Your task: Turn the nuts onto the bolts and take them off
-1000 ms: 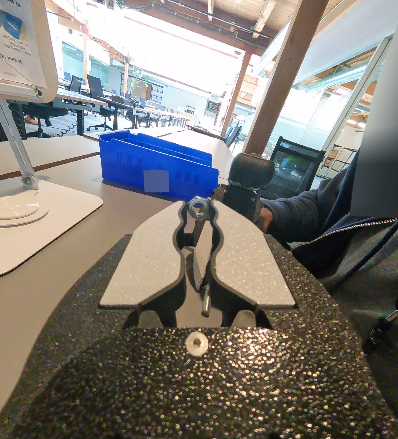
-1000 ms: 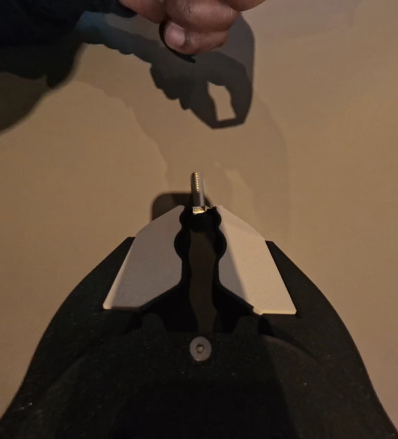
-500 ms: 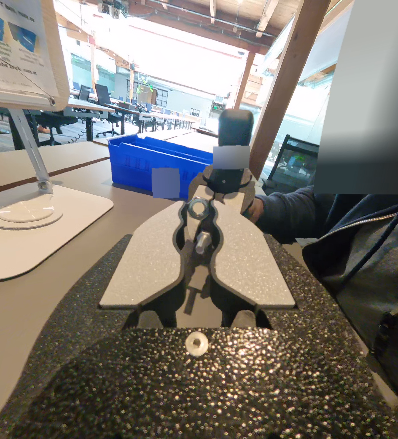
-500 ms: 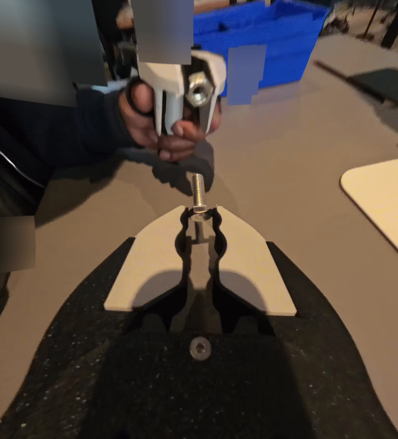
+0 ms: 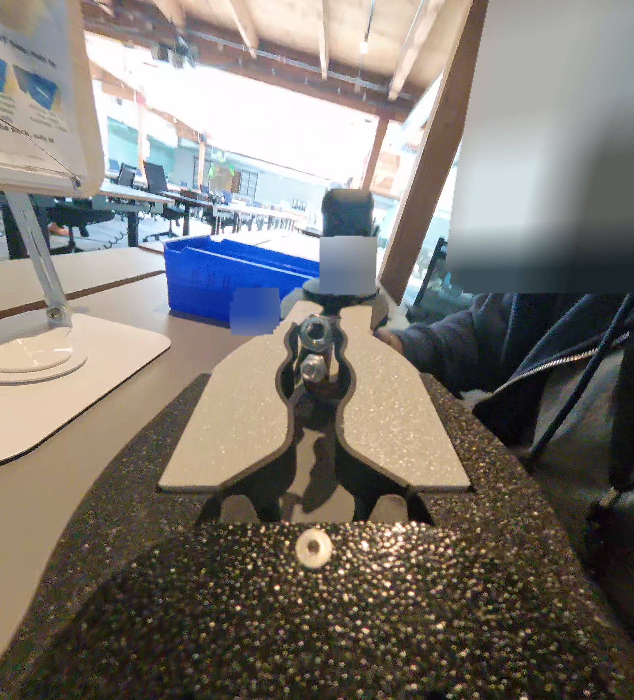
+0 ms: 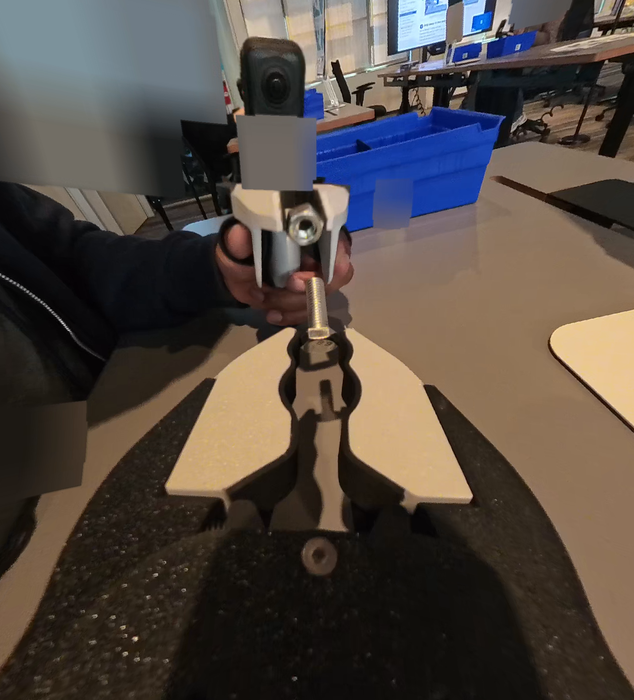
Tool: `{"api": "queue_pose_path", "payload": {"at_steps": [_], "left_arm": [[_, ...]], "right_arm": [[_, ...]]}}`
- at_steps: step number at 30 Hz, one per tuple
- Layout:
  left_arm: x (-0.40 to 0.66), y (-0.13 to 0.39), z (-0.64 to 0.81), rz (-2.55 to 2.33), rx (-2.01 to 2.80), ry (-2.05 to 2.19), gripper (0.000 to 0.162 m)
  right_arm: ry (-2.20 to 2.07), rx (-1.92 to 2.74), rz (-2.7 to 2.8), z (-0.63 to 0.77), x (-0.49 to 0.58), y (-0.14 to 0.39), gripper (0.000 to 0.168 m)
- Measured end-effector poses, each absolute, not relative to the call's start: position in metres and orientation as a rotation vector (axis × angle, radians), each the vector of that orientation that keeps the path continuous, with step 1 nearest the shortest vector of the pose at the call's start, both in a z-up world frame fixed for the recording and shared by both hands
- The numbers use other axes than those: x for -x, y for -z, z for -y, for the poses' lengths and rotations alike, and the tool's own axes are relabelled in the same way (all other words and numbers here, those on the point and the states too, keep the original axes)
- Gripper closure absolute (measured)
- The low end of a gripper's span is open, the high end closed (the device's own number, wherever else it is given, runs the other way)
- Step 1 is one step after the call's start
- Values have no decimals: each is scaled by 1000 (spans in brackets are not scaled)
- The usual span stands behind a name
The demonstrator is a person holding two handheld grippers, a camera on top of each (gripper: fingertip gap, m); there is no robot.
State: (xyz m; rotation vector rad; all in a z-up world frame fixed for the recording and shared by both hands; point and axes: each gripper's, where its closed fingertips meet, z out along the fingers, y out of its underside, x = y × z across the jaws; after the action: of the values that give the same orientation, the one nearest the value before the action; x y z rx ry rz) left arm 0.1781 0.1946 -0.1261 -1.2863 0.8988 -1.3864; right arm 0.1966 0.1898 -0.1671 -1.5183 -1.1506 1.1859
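A smooth grey-beige tabletop carries the scene, with a dark seam running across it toward the far side. On it stands a blue plastic bin with inner dividers, set toward the far edge. Near it lies a flat white rounded-corner base plate bearing a raised round disc, from which a slanted metal stand post rises. A flat black mat lies at the far right.

One nut, one bolt, two grippers (each gripping one), one blue bin.
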Motion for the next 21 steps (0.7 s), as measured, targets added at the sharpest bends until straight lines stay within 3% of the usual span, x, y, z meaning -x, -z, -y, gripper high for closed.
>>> {"api": "queue_pose_path", "payload": {"at_steps": [4,11,21], "left_arm": [[-183,138,-193,-985,1346,1315,145],[-168,202,-204,-1345,1737,801,144],[-159,260,-184,-1595,2086,649,144]], "right_arm": [[-1213,1500,1120,-190,-202,161,150],[-1092,1549,1173,-194,-215,173,150],[-1047,1587,1253,-187,-209,187,150]]}}
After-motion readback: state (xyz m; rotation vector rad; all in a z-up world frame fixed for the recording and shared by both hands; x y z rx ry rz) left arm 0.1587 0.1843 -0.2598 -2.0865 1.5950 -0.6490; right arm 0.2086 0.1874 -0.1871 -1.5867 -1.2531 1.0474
